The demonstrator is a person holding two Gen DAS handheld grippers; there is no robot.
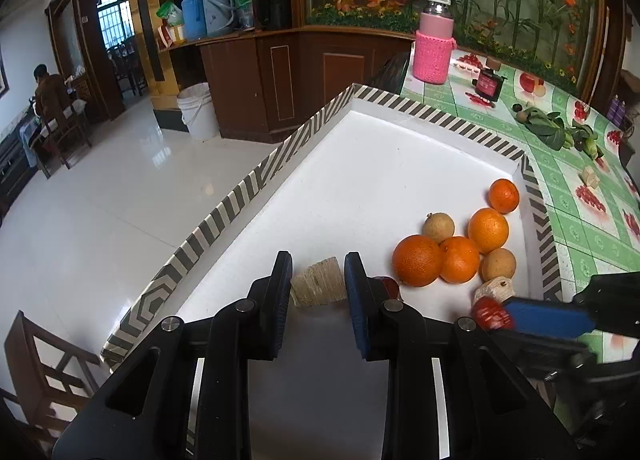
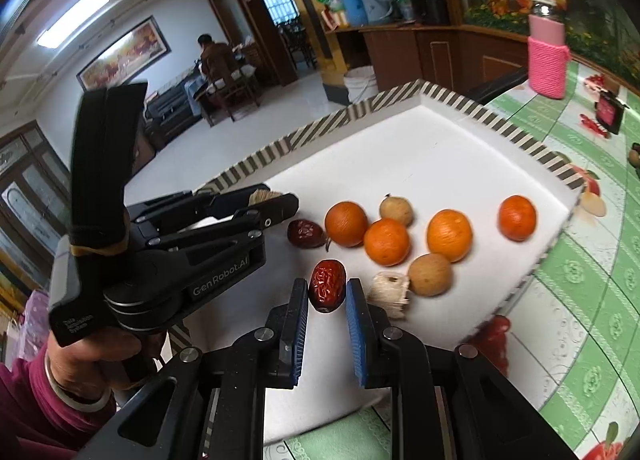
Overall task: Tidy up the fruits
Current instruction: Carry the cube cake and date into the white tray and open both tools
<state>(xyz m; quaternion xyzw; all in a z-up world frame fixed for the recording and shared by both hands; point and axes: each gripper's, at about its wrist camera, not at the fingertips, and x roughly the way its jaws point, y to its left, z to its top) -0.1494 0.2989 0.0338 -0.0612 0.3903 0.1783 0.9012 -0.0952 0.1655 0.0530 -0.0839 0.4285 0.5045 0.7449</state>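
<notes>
Red date: clamped in right tongs, over the white tray's near edge. Pale ridged piece: clamped in left tongs, by the tray's left striped rim. Oranges, brown fruits: grouped toward the tray's right edge. Tray sits on green fruit-print tabletop; pink-sleeved bottle at far edge. Room: white tiled floor, wooden cabinets.
</notes>
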